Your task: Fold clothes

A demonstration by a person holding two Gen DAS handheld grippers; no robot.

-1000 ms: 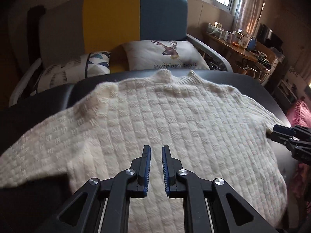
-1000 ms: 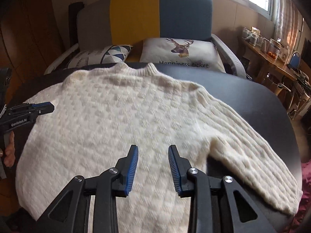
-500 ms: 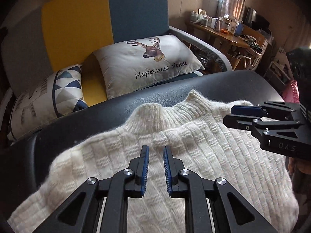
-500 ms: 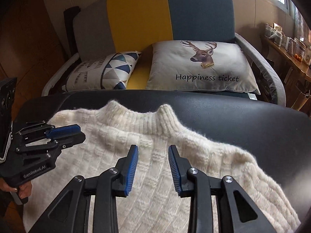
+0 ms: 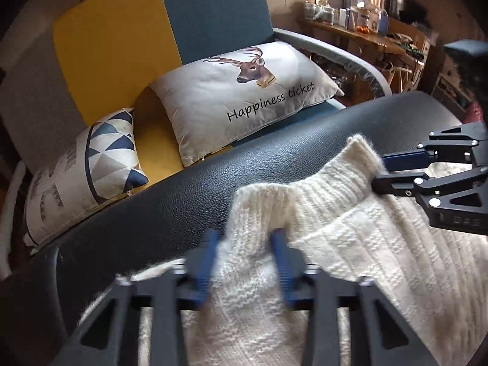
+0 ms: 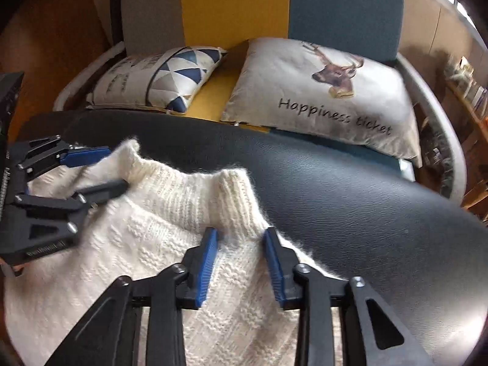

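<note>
Black table [image 5: 274, 164] fills middle of both views, sofa [image 6: 335, 9] with deer pillow [image 5: 244, 91] behind. I see white sweater [image 5: 366, 244] lying on table, lower half of frame. My left gripper [image 5: 245, 244] and right gripper [image 6: 241, 241] both spread wide, one at each collar corner, squeezing nothing.

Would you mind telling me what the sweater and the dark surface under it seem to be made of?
The sweater looks like thick, fuzzy cream wool or acrylic knit: ribbed collar, textured stitch blocks, stray fibres at the edges. The surface appears to be black leather or faux leather: pebbled grain with a soft sheen.
</note>
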